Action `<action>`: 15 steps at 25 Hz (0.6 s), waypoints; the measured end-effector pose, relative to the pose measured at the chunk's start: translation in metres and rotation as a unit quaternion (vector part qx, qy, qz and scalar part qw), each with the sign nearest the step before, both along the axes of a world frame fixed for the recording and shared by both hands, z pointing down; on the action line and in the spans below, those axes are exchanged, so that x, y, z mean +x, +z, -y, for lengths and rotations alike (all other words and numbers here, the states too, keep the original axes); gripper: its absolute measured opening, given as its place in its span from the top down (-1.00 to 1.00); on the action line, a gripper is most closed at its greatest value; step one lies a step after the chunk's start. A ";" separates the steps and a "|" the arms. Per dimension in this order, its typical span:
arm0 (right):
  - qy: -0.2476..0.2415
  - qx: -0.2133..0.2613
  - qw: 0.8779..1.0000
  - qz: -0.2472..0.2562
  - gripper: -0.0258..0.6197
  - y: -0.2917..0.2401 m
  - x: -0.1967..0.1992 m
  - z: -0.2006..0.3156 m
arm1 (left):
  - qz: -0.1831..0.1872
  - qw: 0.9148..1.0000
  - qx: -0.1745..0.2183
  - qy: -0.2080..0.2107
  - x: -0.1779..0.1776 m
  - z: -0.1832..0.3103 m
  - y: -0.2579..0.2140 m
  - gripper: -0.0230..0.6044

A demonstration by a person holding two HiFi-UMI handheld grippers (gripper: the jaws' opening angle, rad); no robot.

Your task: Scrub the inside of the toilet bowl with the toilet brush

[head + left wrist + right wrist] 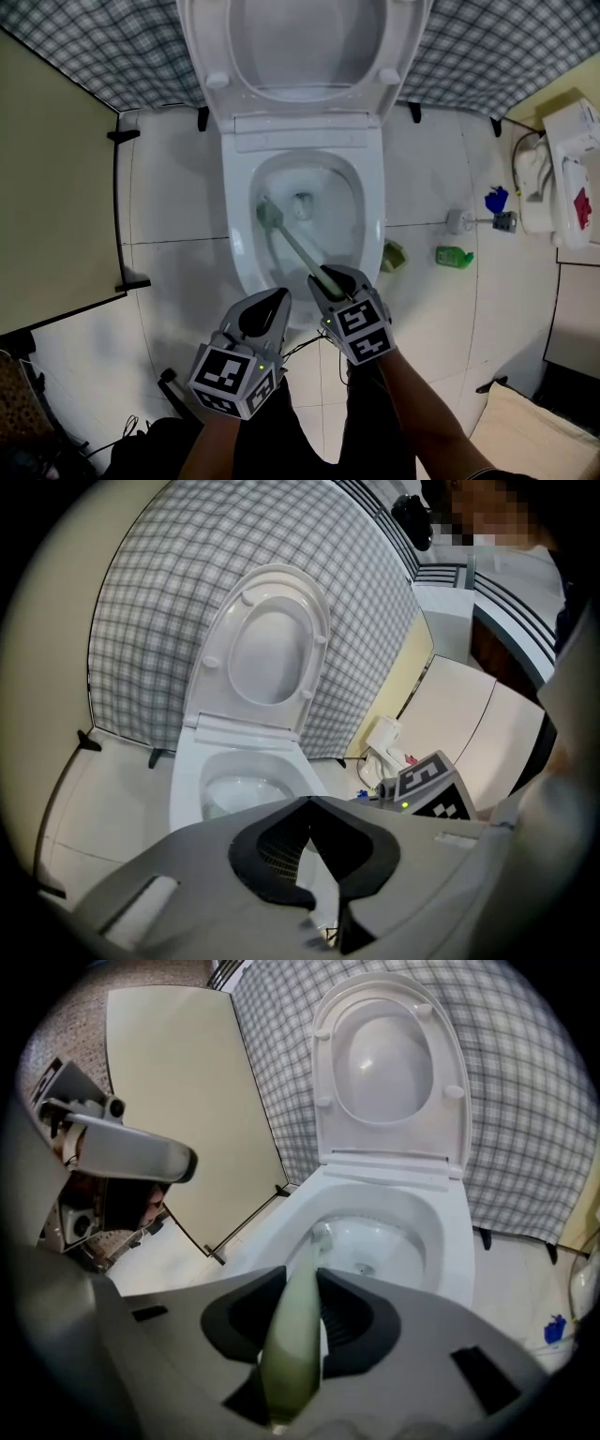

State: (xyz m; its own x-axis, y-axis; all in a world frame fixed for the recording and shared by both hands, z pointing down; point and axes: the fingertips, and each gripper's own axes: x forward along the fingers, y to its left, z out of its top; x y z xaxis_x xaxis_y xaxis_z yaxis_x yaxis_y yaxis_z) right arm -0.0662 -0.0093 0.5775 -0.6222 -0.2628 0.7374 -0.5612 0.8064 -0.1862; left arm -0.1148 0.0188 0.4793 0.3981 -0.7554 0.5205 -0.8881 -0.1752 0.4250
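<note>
One brush (289,236), one bowl (242,246), two grippers. The right gripper (330,279) is clamped on the brush's green handle. Ahead of its jaws the handle slants down into the bowl, with the head at the left inner side. The left gripper (275,296), jaws together on nothing, hangs just beside the right one, near the front rim. The seat (211,56) stands raised beyond. A partition (56,187) lies left of the jaws and one green bottle (454,256) well to the right. Tiled floor (178,206) runs along both sides of the bowl.

Setting: bathroom. White toilet (242,220) with lid raised, white tiled floor (178,281), green bottle (454,256) on it, beige partition (56,187).
</note>
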 end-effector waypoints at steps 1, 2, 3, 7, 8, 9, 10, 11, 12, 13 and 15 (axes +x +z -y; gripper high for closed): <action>0.009 0.005 1.000 0.001 0.54 0.001 -0.002 0.008 | 0.000 1.000 -0.001 -0.001 -0.001 0.000 0.001 0.91; 0.020 0.011 1.000 0.001 0.54 0.002 -0.002 0.018 | -0.001 1.000 -0.003 -0.002 -0.001 0.000 0.001 0.91; 0.033 0.019 0.999 -0.001 0.54 0.003 -0.001 0.027 | -0.001 1.000 -0.004 -0.003 -0.002 0.000 0.001 0.91; 0.086 0.043 0.995 -0.015 0.54 0.006 0.020 0.058 | -0.003 1.000 -0.004 -0.002 -0.003 0.003 0.000 0.91; 0.100 0.049 0.994 -0.014 0.54 0.004 0.027 0.064 | -0.003 1.000 -0.005 -0.003 -0.004 0.004 0.001 0.91; 0.117 0.053 0.992 -0.013 0.54 0.003 0.034 0.069 | -0.002 1.000 -0.004 -0.002 -0.004 0.005 0.002 0.91; 0.134 0.055 0.989 -0.014 0.54 0.003 0.043 0.073 | -0.001 1.000 -0.004 -0.001 -0.004 0.005 0.002 0.91; 0.149 0.057 0.987 -0.016 0.54 0.002 0.050 0.076 | -0.001 1.000 -0.003 0.000 -0.004 0.006 0.003 0.91; 0.159 0.056 0.985 -0.016 0.54 0.003 0.056 0.078 | -0.001 1.000 -0.003 0.001 -0.004 0.007 0.003 0.91; 0.163 0.055 0.985 -0.016 0.54 0.004 0.059 0.079 | -0.002 1.000 -0.003 0.002 -0.003 0.008 0.004 0.91; 0.148 0.052 0.987 -0.021 0.54 0.006 0.057 0.077 | -0.002 1.000 -0.004 0.004 -0.001 0.009 0.004 0.91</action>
